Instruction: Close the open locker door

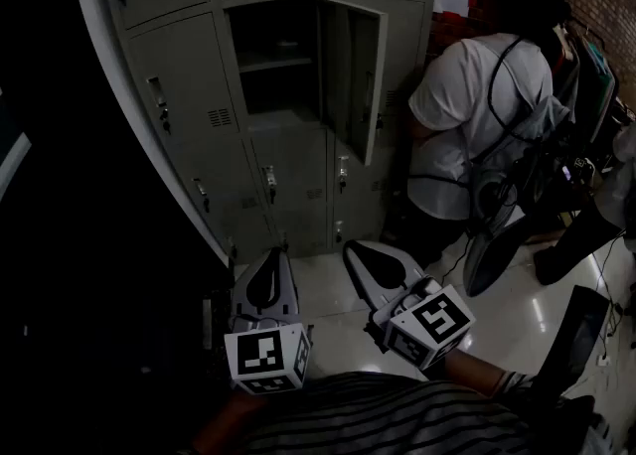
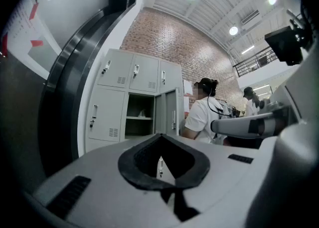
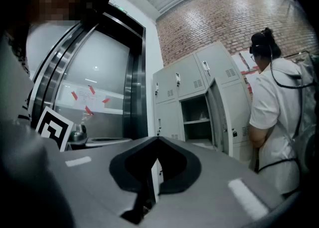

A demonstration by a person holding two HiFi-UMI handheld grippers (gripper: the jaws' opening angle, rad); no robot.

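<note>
**Open locker door far ahead, both hand-held grippers shut and empty**

The tall grey metal locker door (image 1: 356,71) stood open in the middle row of the grey metal locker bank (image 1: 179,95). It stuck out toward the camera, at the right side of its dark open box, and its long side ran straight up and down. It was well apart from both tools, ahead of them and up high. A person in a white shirt (image 1: 467,115) stood just beside the door on its right. The right hand-held gripper (image 1: 360,254) pointed toward the lockers and looked like the nearer one to the door, so I think it would do the pushing. Its jaws were pressed together with nothing between them. The left hand-held gripper (image 1: 272,262) sat just beside it, also pressed together, holding nothing and touching nothing.
</note>
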